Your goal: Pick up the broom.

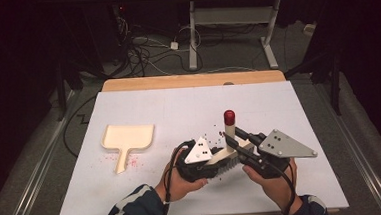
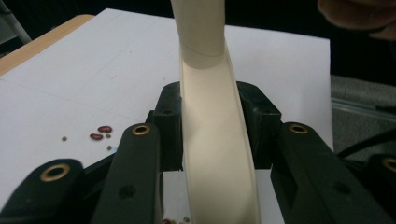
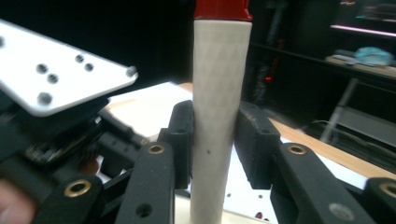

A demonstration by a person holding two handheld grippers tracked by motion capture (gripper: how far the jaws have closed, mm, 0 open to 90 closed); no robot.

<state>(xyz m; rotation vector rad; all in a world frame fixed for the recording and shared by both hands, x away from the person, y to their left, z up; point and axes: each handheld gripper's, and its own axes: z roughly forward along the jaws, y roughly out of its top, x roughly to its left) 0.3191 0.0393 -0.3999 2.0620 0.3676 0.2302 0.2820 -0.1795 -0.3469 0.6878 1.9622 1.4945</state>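
Both tools met on one object, a cream brush (image 1: 230, 152) with a tall handle (image 1: 229, 130) capped in red. The left hand-held gripper (image 1: 217, 161) was clamped on the brush's flat cream body, which ran straight out between its jaws and away from that hand, its long axis lying low over the surface (image 1: 279, 112). The right hand-held gripper (image 1: 238, 142) was closed around the handle (image 3: 219, 121), which stood upright between its jaws with the red cap (image 3: 221, 9) above them. So the brush lay between the two hands, touching both, about equally near each. A cream dustpan (image 1: 128, 139) lay well off to the left gripper's far side, and small dark red beans (image 2: 100, 132) were scattered on the surface just beside the brush.
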